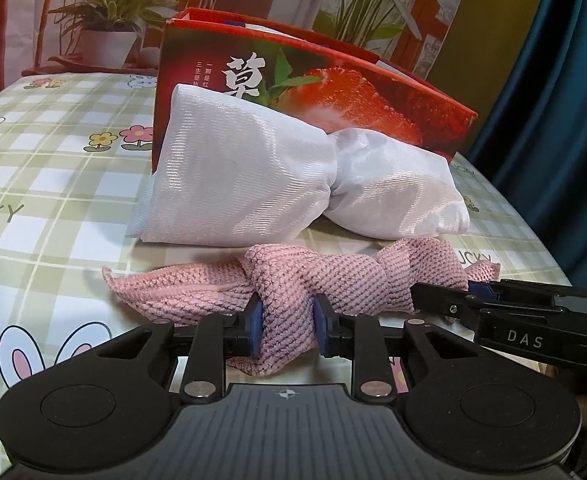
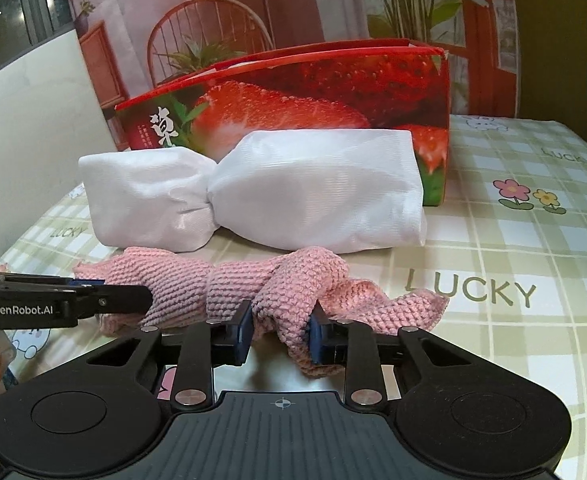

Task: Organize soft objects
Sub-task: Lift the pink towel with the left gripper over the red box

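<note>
Gripping the knotted pink cloth [image 1: 293, 288] from opposite ends, both tongs are clamped on it: the left gripper [image 1: 289, 326] pinches one loop, the right gripper [image 2: 279, 330] the other. It lies on the checked tablecloth [image 2: 513, 240], just in front of a knotted white cloth [image 2: 253, 188], which leans against a red strawberry box [image 2: 333, 84] toward the table's far edge.
</note>
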### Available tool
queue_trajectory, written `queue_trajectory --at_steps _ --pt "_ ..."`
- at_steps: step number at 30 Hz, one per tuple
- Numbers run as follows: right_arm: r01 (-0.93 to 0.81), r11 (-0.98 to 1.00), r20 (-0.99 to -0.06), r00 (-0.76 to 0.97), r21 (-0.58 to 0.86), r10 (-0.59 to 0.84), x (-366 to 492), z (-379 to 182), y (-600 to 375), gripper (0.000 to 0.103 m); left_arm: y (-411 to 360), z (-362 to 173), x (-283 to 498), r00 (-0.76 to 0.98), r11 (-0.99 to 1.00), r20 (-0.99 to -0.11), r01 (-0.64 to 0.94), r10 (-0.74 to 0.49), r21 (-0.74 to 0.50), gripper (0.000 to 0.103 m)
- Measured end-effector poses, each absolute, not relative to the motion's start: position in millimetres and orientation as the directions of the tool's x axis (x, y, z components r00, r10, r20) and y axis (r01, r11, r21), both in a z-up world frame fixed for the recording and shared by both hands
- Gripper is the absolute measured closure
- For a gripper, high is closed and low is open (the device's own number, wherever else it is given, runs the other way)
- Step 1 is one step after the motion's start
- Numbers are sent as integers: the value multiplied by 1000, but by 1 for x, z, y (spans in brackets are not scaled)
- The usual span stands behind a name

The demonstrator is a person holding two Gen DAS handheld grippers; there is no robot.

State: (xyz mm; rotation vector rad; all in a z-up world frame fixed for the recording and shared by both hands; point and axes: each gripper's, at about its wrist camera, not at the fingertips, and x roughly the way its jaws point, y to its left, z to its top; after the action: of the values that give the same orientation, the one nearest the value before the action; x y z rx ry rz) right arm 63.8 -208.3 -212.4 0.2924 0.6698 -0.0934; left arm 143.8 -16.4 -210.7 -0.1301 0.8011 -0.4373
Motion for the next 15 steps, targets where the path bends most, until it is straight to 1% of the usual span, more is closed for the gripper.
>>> queue_trajectory --at_steps 1,3,5,10,15 --pt "179 954 -621 784 240 9 63 -213 -209 78 -15 -210 144 610 902 -666 327 -429 -282 76" --pt "183 952 -620 785 246 10 63 -212 -210 81 -14 -208 144 606 901 -669 326 -431 -285 80" --pt "166 950 -606 795 264 29 59 -209 -211 82 -15 -201 140 616 897 -656 356 -436 -263 81" --pt "108 952 -520 852 285 60 48 -186 -212 82 -14 -169 130 655 864 -570 439 -496 -247 82" --pt "83 947 -434 898 311 64 42 -152 -226 82 -15 -131 133 686 838 -483 481 -544 -259 82"
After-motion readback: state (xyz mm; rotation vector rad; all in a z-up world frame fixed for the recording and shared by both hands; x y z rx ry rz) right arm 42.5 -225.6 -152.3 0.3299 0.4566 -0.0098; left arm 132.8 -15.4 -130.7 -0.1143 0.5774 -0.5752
